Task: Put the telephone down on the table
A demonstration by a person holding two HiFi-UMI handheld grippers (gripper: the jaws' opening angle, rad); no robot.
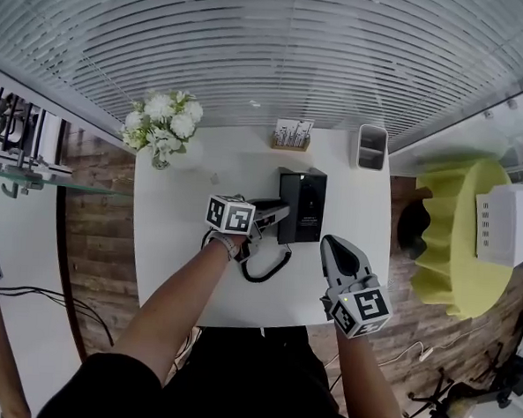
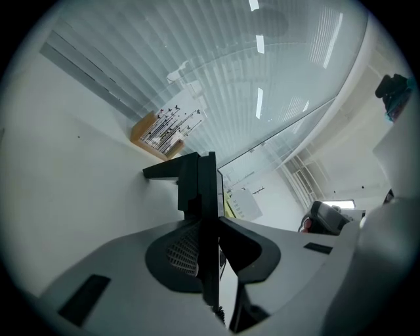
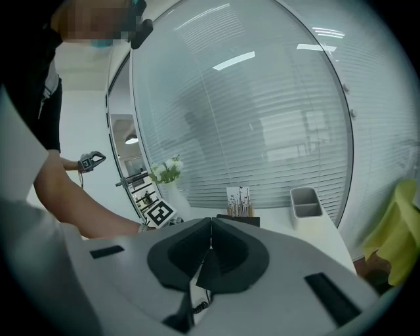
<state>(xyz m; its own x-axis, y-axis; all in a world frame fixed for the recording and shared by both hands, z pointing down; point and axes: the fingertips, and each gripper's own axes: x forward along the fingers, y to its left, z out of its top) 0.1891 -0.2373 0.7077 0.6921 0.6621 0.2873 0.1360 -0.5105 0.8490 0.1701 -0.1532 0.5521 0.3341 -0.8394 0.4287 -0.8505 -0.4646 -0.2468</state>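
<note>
The black plastic telephone handset [image 1: 270, 215] is sitting at the centre of the head view, just beside the left flank of the black box-shaped telephone base [image 1: 302, 202] and over the white rectangular table [image 1: 184, 252]. Whether it is resting on the surface or hanging just above it cannot be told. It is presenting as a slim, rigid bar, seen edge-on in the left gripper view [image 2: 200, 187], and a black coiled cord [image 1: 271, 268] is looping from it towards the lower part of the frame. The left gripper [image 1: 253, 224] is grasping the handset, with its dark pads pressing on both flat sides. The right gripper [image 1: 332, 245], lower right of centre, is hanging clenched on nothing and apart from the phone. In my judgement the handset is being set down. Doing this well is calling for a level handset, its full length bearing on bare table left of the base, slack in the cord so that the base is not being dragged, and release only then. A vase of white flowers [image 1: 163, 123], a wooden card holder [image 1: 292, 137] and a grey rectangular container [image 1: 371, 147] are standing along the table's upper edge, well apart.
</note>
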